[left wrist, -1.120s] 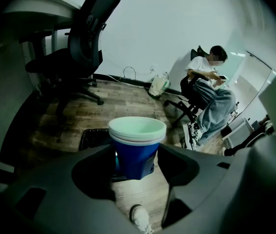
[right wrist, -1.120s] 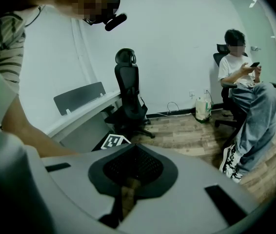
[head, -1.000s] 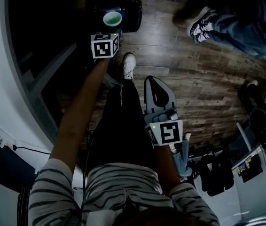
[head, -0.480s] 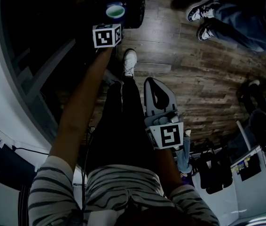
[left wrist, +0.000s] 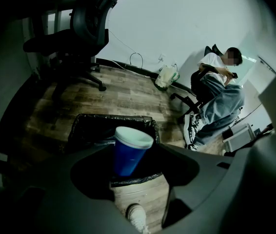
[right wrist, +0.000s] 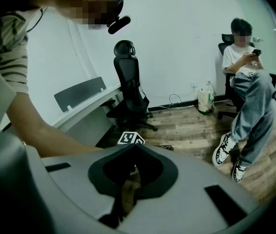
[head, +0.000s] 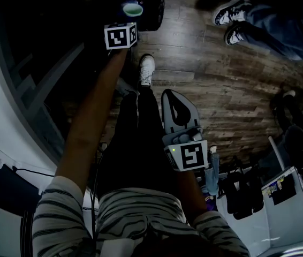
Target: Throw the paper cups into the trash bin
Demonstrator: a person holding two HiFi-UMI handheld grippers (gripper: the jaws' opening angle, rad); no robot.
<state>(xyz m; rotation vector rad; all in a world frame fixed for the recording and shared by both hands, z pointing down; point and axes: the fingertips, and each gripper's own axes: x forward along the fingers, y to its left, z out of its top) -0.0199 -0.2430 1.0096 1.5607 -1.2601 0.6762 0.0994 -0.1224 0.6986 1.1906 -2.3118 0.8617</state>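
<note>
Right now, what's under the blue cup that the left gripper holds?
The open, black-lined trash bin lies below the blue cup. Its inside is too dark to show any contents.

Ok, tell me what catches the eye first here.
A blue paper cup, gripped by the left gripper, hangs tilted over the black-lined trash bin. The right gripper is shut and empty, low by the person's waist. A seated person is by the white wall.

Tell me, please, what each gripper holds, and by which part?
The left gripper holds the blue paper cup by its lower sides, rim up. The right gripper, jaws together, holds nothing.
</note>
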